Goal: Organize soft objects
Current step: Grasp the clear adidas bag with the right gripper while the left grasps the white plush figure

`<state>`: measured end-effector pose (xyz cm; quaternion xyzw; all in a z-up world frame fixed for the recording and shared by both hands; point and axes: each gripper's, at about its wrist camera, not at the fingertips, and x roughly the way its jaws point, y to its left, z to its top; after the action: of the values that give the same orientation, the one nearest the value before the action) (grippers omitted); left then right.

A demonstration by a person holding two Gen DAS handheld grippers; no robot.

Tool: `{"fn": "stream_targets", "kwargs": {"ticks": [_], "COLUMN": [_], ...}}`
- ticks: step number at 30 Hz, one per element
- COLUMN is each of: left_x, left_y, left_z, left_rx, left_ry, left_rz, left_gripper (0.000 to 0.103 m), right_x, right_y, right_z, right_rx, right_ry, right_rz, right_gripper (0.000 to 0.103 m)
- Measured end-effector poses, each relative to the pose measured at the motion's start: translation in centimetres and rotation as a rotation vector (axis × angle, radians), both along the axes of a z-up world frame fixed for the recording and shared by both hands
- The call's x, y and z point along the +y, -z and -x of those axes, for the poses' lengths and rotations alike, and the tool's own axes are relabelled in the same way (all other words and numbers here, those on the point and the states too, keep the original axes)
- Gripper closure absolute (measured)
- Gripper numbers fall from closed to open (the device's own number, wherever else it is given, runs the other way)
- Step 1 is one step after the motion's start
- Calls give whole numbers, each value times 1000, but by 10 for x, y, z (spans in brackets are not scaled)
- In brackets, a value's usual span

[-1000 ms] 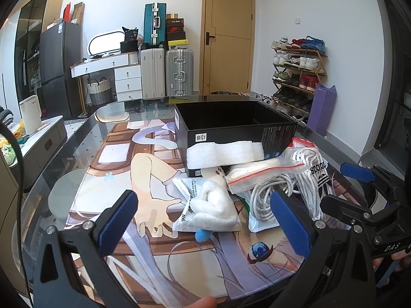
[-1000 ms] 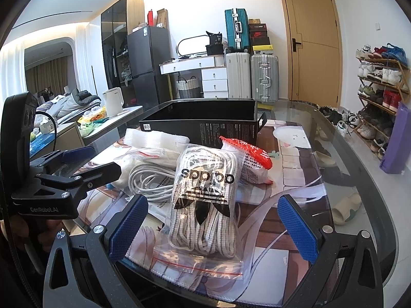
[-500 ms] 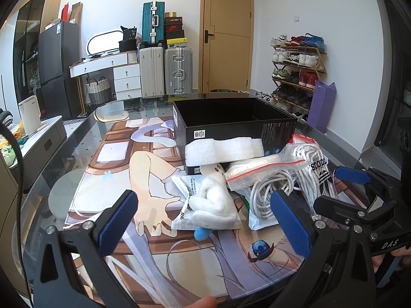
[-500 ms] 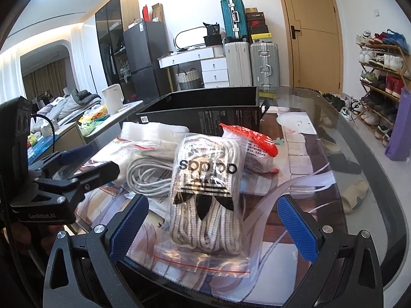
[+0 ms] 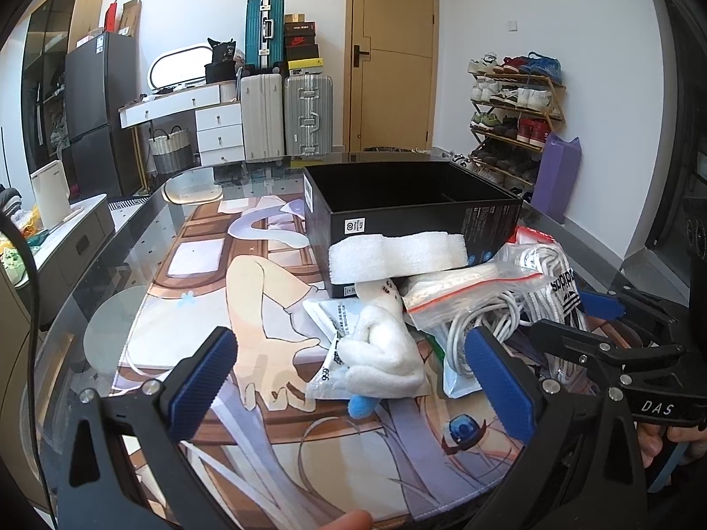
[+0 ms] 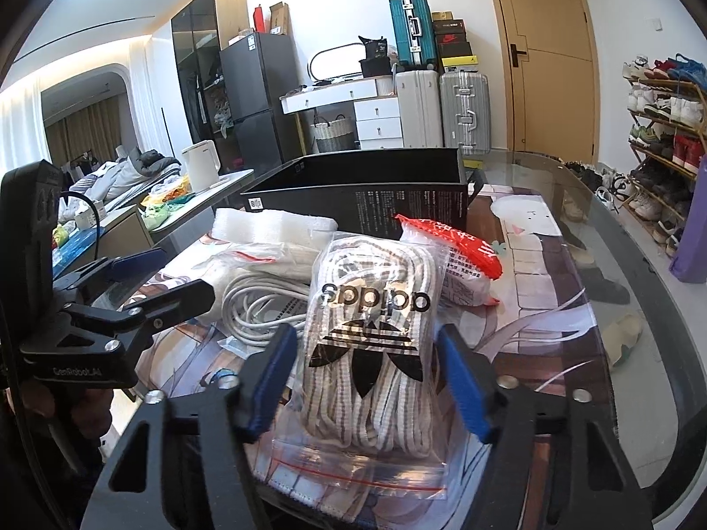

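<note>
The right gripper (image 6: 369, 380) has just been closing its jaws, and a bag of laces (image 6: 375, 331) sits between them. The blue pads (image 6: 461, 380) are right up against the two sides of the bag, but I cannot tell if they are pressing on it yet. The bag is clear plastic with a black logo, and it is full of white striped laces. It lies near the front edge of the tabletop (image 6: 587, 265), which is glass with a big cartoon mat (image 5: 247, 309) under the things.

The left gripper (image 5: 353, 375) has its jaws wide apart and holds nothing. It points at a soft white toy (image 5: 389, 353) with a small blue bit at its bottom end. The toy lies on a flat plastic pouch (image 5: 329, 380), near the front edge too.

Just beside the toy is a bag with a white cable (image 5: 481, 322) coiled inside. A white foam block (image 5: 397, 256) rests on top of the pile, touching the front wall of a black box (image 5: 420, 221). The box is open on top and stands toward the middle of the tabletop. A bag with a red top (image 6: 459, 256) lies between the laces and the box.

A hand (image 5: 663, 437) grips the right gripper's handle.
</note>
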<state>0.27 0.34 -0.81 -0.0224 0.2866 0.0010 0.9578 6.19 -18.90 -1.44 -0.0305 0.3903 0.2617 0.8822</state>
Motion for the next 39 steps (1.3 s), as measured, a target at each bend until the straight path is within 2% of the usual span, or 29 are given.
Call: {"fn": "stream_targets", "kwargs": {"ticks": [8, 12, 19, 27, 29, 34, 38, 39], "left_x": [-1, 0, -3, 1, 2, -2, -8, -10], "left_y": [-1, 0, 1, 3, 3, 8, 8, 8], "left_z": [-3, -3, -9, -17, -15, -18, -17, -16], "left_rx": [8, 13, 27, 36, 26, 48, 44, 44], "left_ry": [11, 11, -8, -8, -7, 36, 58, 66], "left_rz": [-5, -7, -45, -30, -25, -42, -59, -64], "left_gripper": [0, 0, 0, 1, 5, 38, 45, 49], "right_x": [-4, -6, -7, -10, -10, -11, -11, -11], "right_y": [-5, -12, -14, -16, -15, -16, -15, -15], "right_z": [8, 14, 18, 18, 18, 17, 17, 17], "right_rx": [-21, -62, -64, -62, -62, -65, -65, -64], "right_ry": [-4, -7, -3, -1, -3, -4, -6, -6], "right_rz": [-23, -21, -29, -27, -27, -28, -28, -28], "right_gripper": [58, 58, 58, 58, 58, 58, 58, 58]}}
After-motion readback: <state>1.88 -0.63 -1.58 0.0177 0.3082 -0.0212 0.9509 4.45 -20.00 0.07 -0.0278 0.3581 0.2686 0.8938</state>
